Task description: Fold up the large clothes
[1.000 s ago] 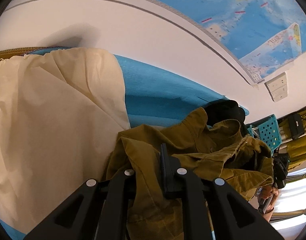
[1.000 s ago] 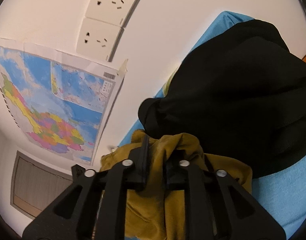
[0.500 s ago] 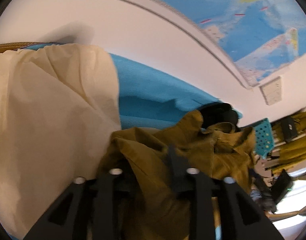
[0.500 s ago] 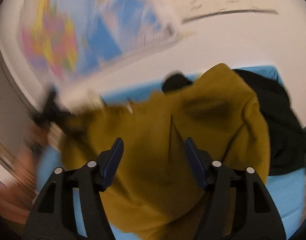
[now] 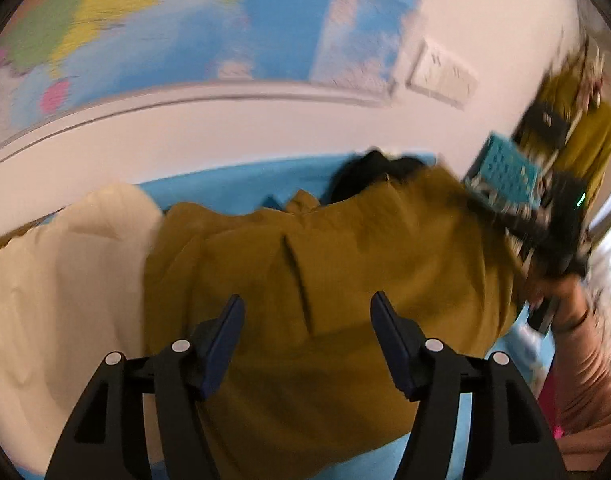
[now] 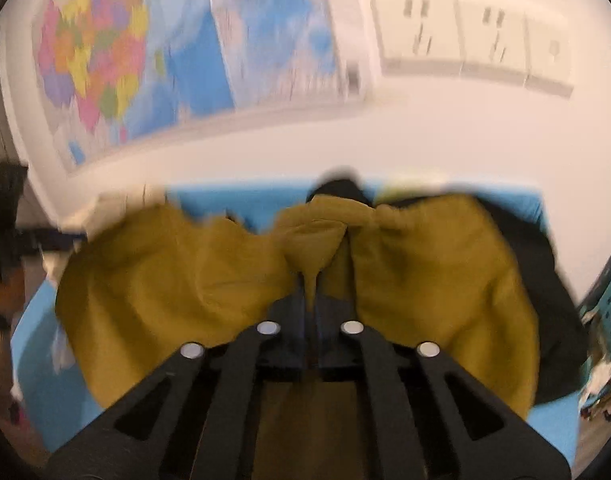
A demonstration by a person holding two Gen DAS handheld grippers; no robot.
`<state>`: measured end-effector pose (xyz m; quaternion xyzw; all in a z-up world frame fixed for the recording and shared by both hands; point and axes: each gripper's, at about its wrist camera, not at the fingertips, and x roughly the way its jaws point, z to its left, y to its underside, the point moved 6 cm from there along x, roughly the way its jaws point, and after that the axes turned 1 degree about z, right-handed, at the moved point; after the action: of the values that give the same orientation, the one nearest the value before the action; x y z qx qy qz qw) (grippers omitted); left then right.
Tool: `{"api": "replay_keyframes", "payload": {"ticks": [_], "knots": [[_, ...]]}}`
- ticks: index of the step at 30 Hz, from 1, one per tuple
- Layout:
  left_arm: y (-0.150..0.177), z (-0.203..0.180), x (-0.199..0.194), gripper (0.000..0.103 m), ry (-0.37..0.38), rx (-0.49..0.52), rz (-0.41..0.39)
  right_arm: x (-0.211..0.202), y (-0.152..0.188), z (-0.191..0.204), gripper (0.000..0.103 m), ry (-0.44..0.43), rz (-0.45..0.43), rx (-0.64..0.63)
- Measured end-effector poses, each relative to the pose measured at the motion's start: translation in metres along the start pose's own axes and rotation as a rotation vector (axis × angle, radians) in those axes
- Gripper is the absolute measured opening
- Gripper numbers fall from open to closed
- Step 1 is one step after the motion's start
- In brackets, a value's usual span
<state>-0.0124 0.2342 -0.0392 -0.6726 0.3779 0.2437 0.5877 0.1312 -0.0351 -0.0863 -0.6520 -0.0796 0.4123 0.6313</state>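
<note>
Both views motion-blurred. Blue surface [image 5: 245, 184] mostly covered. Olive garment [image 5: 325, 272] lies spread below and ahead of the left gripper [image 5: 303, 344], long axis running left to right; its near edge is cut off behind the gripper. Left jaws are opening, cloth beneath them, not pinched. Cream cloth [image 5: 57, 280] to its left. Black garment [image 6: 545, 280] half hidden behind the olive one. Right gripper [image 6: 311, 304] pressed together, pinching a fold of olive garment.
</note>
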Motion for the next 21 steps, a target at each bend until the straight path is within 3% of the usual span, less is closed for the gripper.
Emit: {"api": "replay_keyframes", "payload": {"ticks": [2, 5, 6, 8, 12, 13, 17, 20, 21], "knots": [[0.0, -0.002, 0.022, 0.063, -0.042, 0.036, 0.029, 0.018, 0.001, 0.001, 0.001, 0.032, 0.046, -0.03], [0.006, 0.009, 0.051, 0.062, -0.082, 0.0, 0.085, 0.057, 0.024, -0.01, 0.002, 0.054, 0.201, -0.006], [0.009, 0.017, 0.059, 0.061, -0.118, -0.016, 0.089, 0.061, 0.029, -0.014, 0.003, 0.057, 0.217, 0.005], [0.014, 0.018, 0.064, 0.058, -0.159, 0.01, 0.08, 0.056, 0.028, -0.021, 0.004, 0.029, 0.198, 0.042], [0.02, 0.011, 0.036, 0.062, -0.151, 0.031, -0.01, 0.012, 0.022, -0.028, 0.047, -0.031, 0.105, 0.084], [0.022, 0.01, 0.026, 0.066, -0.144, 0.034, -0.034, -0.005, 0.023, -0.028, 0.052, -0.055, 0.076, 0.089], [0.043, 0.022, -0.028, 0.072, -0.165, 0.017, -0.166, -0.055, 0.04, -0.047, 0.062, -0.072, 0.016, 0.155], [0.07, 0.041, -0.055, 0.073, -0.187, -0.045, -0.2, -0.084, 0.066, -0.065, 0.065, -0.064, 0.008, 0.214], [0.079, 0.045, -0.059, 0.073, -0.196, -0.053, -0.197, -0.09, 0.078, -0.07, 0.071, -0.052, 0.019, 0.222]]}}
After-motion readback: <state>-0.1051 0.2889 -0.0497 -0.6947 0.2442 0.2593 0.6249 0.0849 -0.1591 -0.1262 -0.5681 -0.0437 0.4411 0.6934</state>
